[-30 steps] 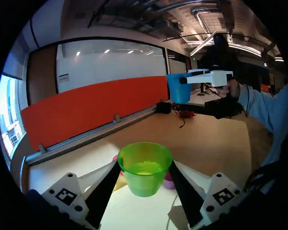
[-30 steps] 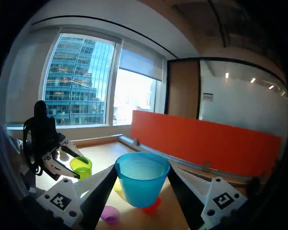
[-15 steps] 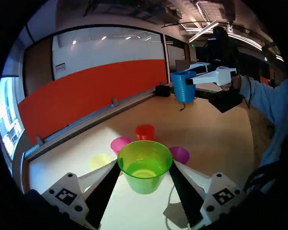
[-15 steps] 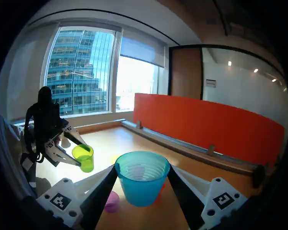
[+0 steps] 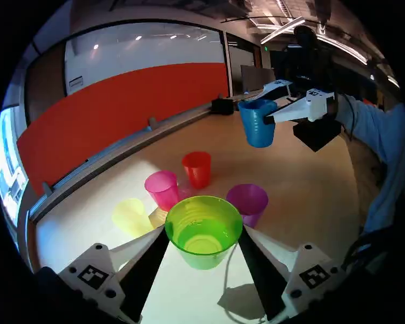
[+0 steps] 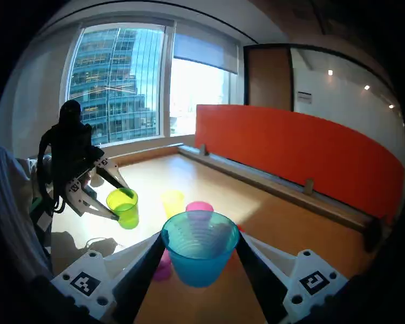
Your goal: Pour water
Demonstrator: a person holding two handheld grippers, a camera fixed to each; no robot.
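Observation:
In the left gripper view, my left gripper (image 5: 203, 245) is shut on a translucent green cup (image 5: 203, 237), held upright above the table. Farther off at the upper right, a hand holds my right gripper (image 5: 266, 116), shut on a blue cup (image 5: 256, 123) in the air. In the right gripper view, the blue cup (image 6: 200, 254) sits upright between the fingers of my right gripper (image 6: 200, 262). At the left of that view the left gripper (image 6: 116, 208) holds the green cup (image 6: 124, 207). I cannot tell whether either cup holds water.
Small cups stand grouped on the pale wooden table (image 5: 310, 189): red (image 5: 197, 168), pink (image 5: 162, 189), yellow (image 5: 129, 216) and purple (image 5: 247, 201). An orange partition (image 5: 121, 108) runs along the far edge. A sleeved arm (image 5: 383, 140) is at the right. Windows (image 6: 121, 92) lie behind.
Both views have tilted down toward the table, bringing the small cups into sight. The blue cup has come lower and closer to the group. Both grippers keep their cups.

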